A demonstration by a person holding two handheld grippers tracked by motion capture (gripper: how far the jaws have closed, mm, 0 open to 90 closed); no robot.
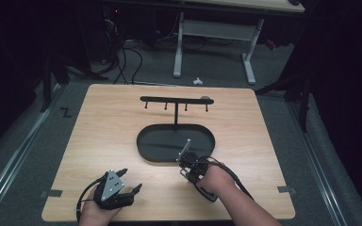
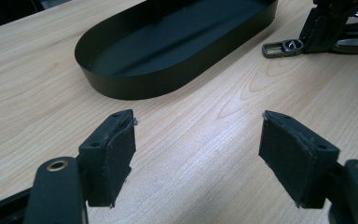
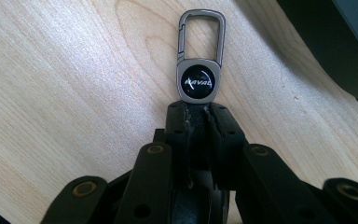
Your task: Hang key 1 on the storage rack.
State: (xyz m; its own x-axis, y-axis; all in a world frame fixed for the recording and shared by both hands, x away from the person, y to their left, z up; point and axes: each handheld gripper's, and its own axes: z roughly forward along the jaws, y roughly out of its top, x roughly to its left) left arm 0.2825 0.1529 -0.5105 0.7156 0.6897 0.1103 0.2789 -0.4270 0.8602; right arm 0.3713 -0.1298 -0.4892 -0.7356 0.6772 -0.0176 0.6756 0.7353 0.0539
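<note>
A grey metal keychain (image 3: pixel 199 70) with a carabiner clip and a round black logo badge sticks out from my right gripper (image 3: pixel 198 109), whose jaws are shut on its lower end. It lies low over the wooden table (image 1: pixel 113 141) just in front of the black oval tray (image 1: pixel 146 141). The keychain (image 2: pixel 283 47) also appears at the upper right of the left gripper view, held by the right gripper (image 1: pixel 185 172). My left gripper (image 1: pixel 132 181) rests near the table's front left, open, its pads (image 2: pixel 116 149) wide apart with nothing between them.
A black hook rack (image 1: pixel 176 100) with several small hooks rises on a post from the back of the tray. Behind the table stand a white desk frame (image 1: pixel 217 33) and cables on the dark floor. Bare wood lies left and right of the tray.
</note>
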